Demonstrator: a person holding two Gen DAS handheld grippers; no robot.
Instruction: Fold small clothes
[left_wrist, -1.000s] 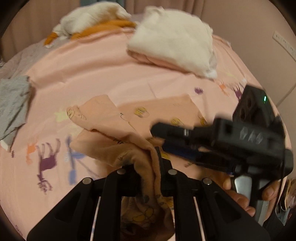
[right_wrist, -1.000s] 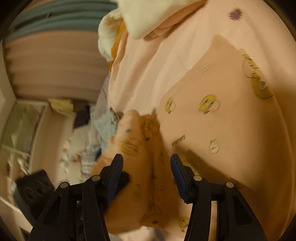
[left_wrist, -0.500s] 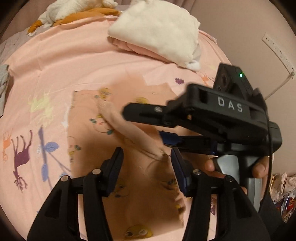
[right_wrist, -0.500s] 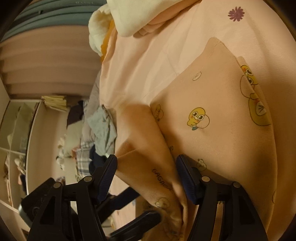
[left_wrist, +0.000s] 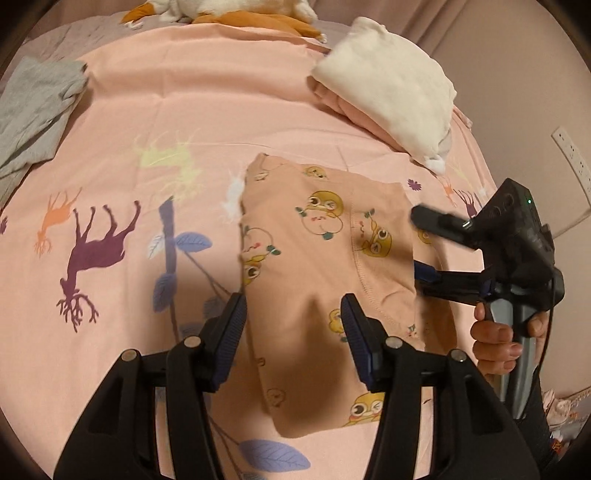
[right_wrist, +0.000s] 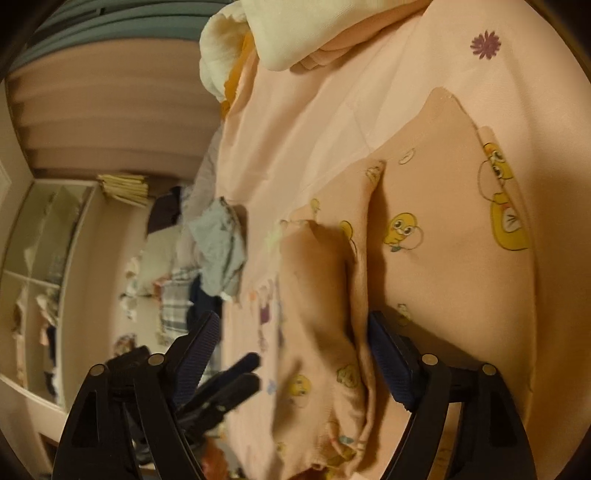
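A peach garment (left_wrist: 325, 258) printed with yellow ducks lies folded on the pink bedsheet (left_wrist: 184, 110). My left gripper (left_wrist: 291, 325) hovers over its near half, open, with the cloth below the fingers and not pinched. At the right edge of the garment a hand holds my right gripper (left_wrist: 439, 251), low by the fold. In the right wrist view a raised ridge of the garment (right_wrist: 325, 314) runs between the fingers of the right gripper (right_wrist: 295, 350). Its jaws are opening and the left finger stands off the cloth. The left gripper's fingertips (right_wrist: 236, 376) show at lower left.
A stack of folded white and pink clothes (left_wrist: 388, 92) sits at the back right. A grey garment (left_wrist: 33, 110) lies at the left edge, and orange and white clothes (left_wrist: 240, 14) at the far end. A wall socket (left_wrist: 572, 155) is on the right; shelves (right_wrist: 44, 277) stand beyond the bed.
My left gripper let go of the bunched garment, opened and moved over it. The garment now lies flat and folded. The right gripper's jaws have spread wider around the fold.
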